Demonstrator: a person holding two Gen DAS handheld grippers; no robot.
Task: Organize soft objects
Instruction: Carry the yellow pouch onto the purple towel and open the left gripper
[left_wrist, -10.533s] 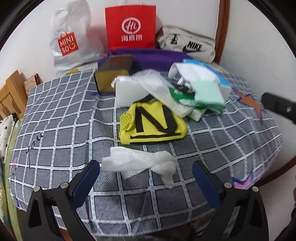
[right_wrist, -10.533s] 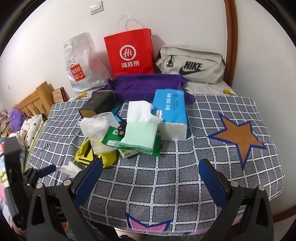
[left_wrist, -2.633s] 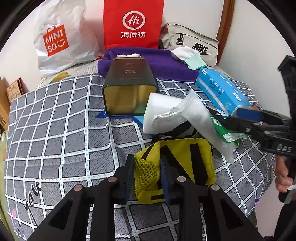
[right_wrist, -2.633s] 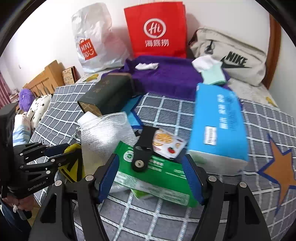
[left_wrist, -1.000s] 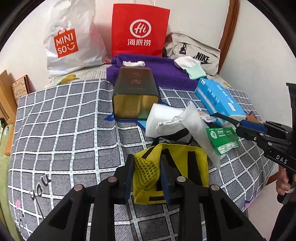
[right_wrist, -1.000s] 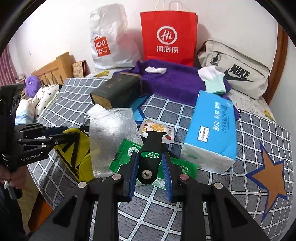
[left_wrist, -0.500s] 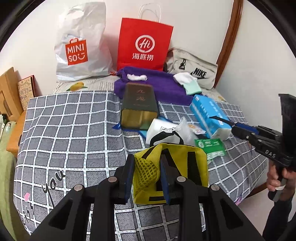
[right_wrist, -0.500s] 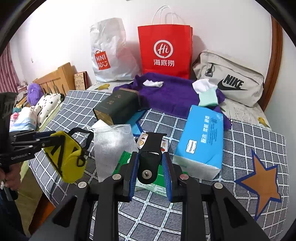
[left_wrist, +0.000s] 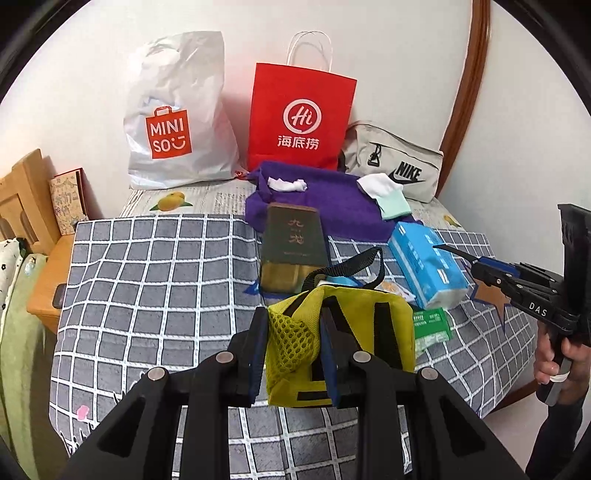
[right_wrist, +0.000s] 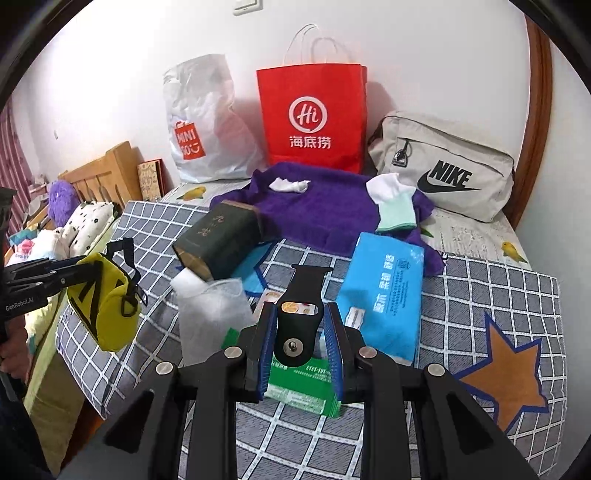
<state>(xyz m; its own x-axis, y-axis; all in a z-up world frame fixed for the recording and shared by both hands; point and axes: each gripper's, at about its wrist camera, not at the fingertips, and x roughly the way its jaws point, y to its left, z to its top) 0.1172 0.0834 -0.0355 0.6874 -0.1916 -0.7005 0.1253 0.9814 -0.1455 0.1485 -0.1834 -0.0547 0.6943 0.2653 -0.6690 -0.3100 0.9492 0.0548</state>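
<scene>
Clearly MINISO bag (left_wrist: 173, 122), NIKE pouch (left_wrist: 399, 166); left gripper (left_wrist: 291, 354) clamps yellow pouch (left_wrist: 354, 332) — right gripper (right_wrist: 301, 347) pinches black strap (right_wrist: 301, 317)

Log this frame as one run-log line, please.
left gripper: shut on yellow pouch, lifted | right gripper: shut on black strap, lifted | purple towel: holds two cloth items

Yellow pouch (left_wrist: 354, 325) with black stripes; grey white-checked cloth (left_wrist: 155, 280).

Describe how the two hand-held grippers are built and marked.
Both are black, with angular forked frames, silver rivets and blue ribbed pads. The left hand-held gripper reads "GenRobot.AI" on its side; the right hand-held gripper reads "DAS". No cables show.
</scene>
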